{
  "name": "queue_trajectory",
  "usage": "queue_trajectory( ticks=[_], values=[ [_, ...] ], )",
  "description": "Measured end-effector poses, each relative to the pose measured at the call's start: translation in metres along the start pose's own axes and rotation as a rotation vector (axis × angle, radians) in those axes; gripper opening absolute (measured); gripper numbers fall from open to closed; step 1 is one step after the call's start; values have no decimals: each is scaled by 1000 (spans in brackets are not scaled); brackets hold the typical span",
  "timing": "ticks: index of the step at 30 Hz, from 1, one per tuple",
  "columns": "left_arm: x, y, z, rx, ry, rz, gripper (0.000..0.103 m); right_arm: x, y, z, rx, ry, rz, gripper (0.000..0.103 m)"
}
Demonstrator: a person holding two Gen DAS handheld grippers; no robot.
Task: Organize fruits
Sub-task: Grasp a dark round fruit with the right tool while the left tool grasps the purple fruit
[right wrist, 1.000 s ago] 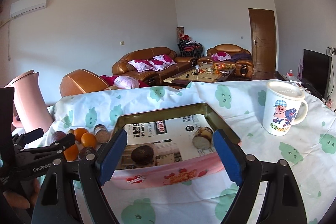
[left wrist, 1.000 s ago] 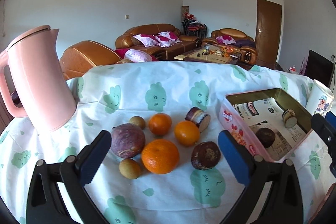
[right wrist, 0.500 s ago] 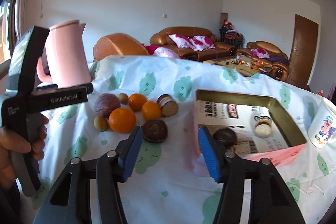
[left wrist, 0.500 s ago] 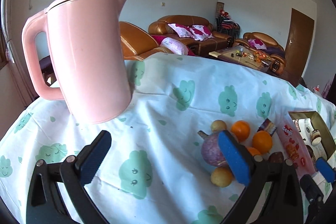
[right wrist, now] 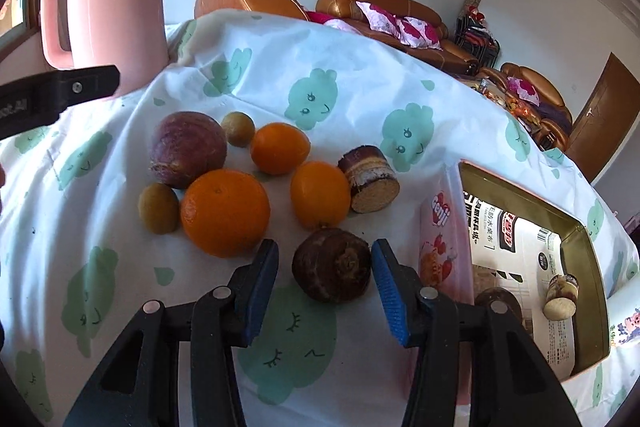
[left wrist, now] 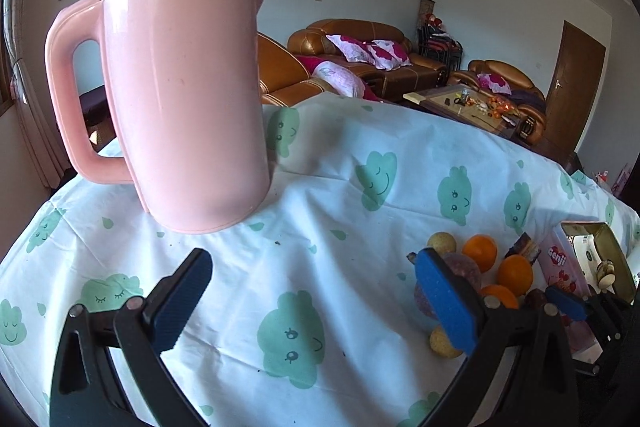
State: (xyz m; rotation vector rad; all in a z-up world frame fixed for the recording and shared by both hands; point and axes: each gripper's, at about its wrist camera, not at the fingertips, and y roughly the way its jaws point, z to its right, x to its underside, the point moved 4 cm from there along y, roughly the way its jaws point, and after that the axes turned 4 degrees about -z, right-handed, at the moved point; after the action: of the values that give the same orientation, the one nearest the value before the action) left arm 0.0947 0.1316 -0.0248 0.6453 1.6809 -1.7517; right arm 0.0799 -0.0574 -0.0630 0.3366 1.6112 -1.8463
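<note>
Right gripper low over the surface, jaws closing around a dark brown round fruit. Right pad looks at or nearly at its skin, left pad shows a gap, so not gripped yet. The fruit sits on the cloth at the near edge of the fruit cluster, just left of the pink tin box.

Handling, judged: the brown fruit looks firm with a rough, matte rind, so it should not slip. Probably light to medium. It is round, so it can roll if one pad pushes first. Best to pinch across the widest middle with the pads level; squeeze gently, the rind may dent.

Just behind it: a big orange, two smaller oranges, a purple ribbed fruit and two small yellow-green fruits, all close together, some touching. A cut cake-like roll lies beside them on its side. The box is open and holds a dark round item and another roll piece on printed paper.

Left gripper jaws wide apart, nothing between them, hovering over bare cloth left of the cluster.

Surface: white tablecloth with green cloud faces, wrinkled and soft, could bunch up. A pink kettle stands upright at the far left.

Room beyond: brown leather sofas with pillows, a cluttered coffee table, a wooden door, plain white walls.
</note>
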Motion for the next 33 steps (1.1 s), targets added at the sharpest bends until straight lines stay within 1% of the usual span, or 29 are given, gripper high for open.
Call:
queue_trajectory(
  ticks=[2, 3, 4, 5, 8, 10, 11, 13, 14, 17, 20, 21, 22, 23, 24, 27, 29, 31, 32, 33],
  values=[
    [0, 1, 3, 24, 4, -3, 103, -1, 3, 2, 3, -7, -9, 49],
    [1, 0, 4, 41, 4, -5, 103, -1, 3, 3, 10, -11, -8, 44],
    [1, 1, 6, 59, 5, -8, 103, 0, 2, 5, 24, -13, -6, 37],
    [2, 1, 9, 74, 5, -11, 103, 1, 0, 7, 34, -11, -1, 34],
    [3, 1, 14, 103, 11, -8, 103, 5, -11, 10, -2, 18, 35, 34],
    [4, 1, 18, 117, 17, -2, 103, 6, -28, 13, -15, 39, 118, 34],
    [4, 1, 20, 126, 21, 1, 103, 6, -36, 14, -44, 54, 158, 34],
    [6, 2, 26, 149, 30, 3, 103, 8, -50, 17, -106, 87, 210, 34],
    [6, 3, 30, 164, 34, 1, 103, 9, -57, 19, -122, 100, 234, 34],
    [7, 10, 45, 215, 38, -19, 103, 12, -78, 22, -138, 133, 297, 34],
    [7, 23, 60, 229, 33, -60, 102, 17, -92, 27, -143, 169, 329, 34],
    [8, 29, 66, 224, 39, -83, 99, 20, -94, 28, -147, 176, 331, 34],
    [10, 34, 70, 214, 50, -105, 92, 22, -95, 30, -148, 183, 330, 34],
    [12, 41, 74, 200, 60, -128, 89, 23, -95, 33, -149, 190, 328, 34],
    [14, 45, 76, 188, 62, -149, 83, 22, -92, 35, -150, 198, 325, 34],
    [13, 54, 71, 190, 11, -177, 78, 22, -86, 39, -164, 214, 308, 34],
    [12, 55, 73, 216, 13, -172, 70, 23, -83, 38, -165, 215, 298, 34],
    [13, 53, 78, 243, 40, -168, 56, 24, -81, 38, -164, 216, 292, 34],
    [13, 52, 81, 242, 54, -162, 53, 26, -81, 39, -165, 217, 290, 34],
    [14, 51, 83, 233, 63, -160, 53, 26, -80, 39, -166, 218, 291, 34]
  ],
)
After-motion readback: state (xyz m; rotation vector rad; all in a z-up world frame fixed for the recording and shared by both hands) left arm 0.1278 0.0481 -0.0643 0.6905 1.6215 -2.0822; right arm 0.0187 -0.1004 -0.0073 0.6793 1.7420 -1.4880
